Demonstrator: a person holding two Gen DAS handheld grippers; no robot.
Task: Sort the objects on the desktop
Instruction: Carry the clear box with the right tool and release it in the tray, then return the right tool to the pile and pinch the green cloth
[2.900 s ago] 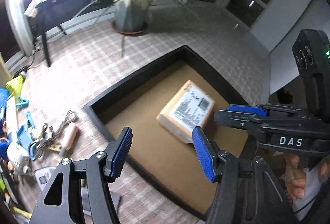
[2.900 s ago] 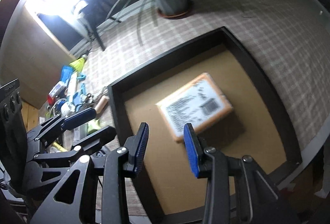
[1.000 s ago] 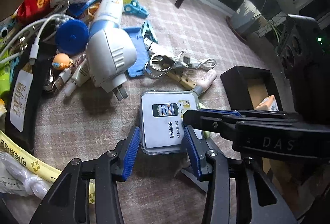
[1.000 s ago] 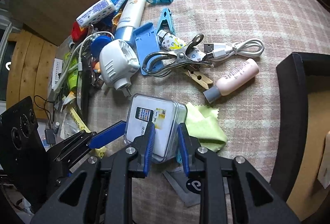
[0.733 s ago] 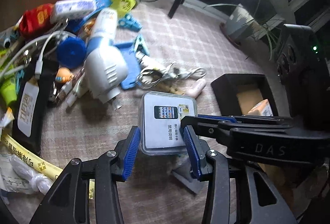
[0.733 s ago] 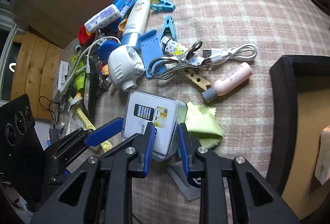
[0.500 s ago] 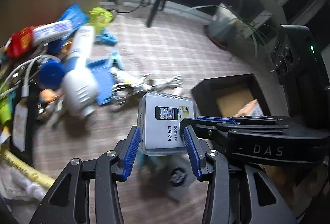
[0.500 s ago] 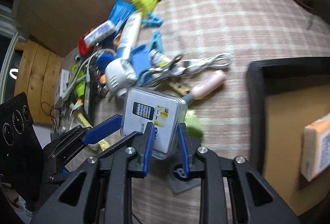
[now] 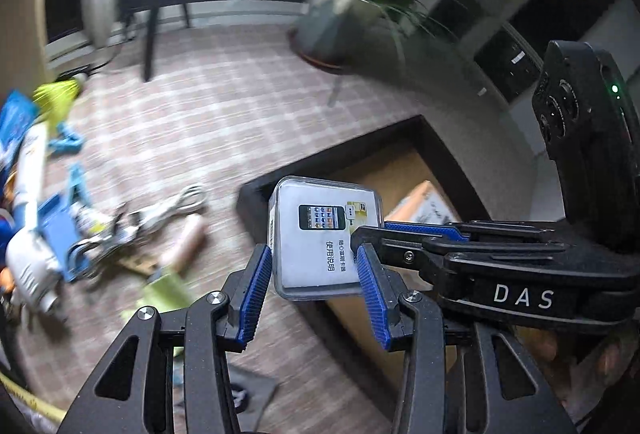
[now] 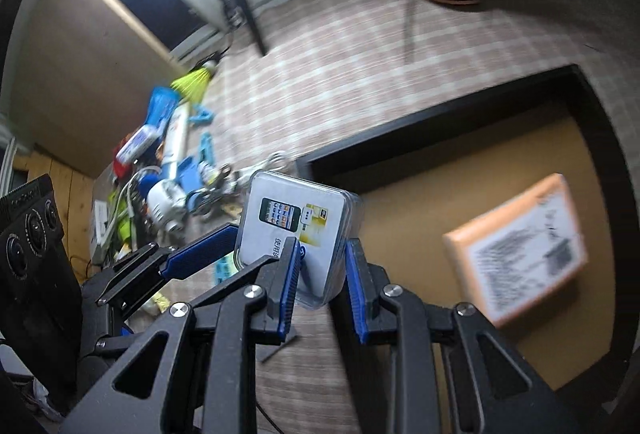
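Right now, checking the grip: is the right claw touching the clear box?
Touching. The right wrist view shows the right claw with both blue pads pressed on the clear box.

Clear plastic case [image 9: 324,234] is off the checked cloth [image 9: 224,114], where it lay a second ago beside the green rag [image 9: 168,288]. Both grippers now carry it in the air over the near corner of the black tray [image 10: 592,102]. The clutter pile [image 9: 44,210] has dropped away to the left.
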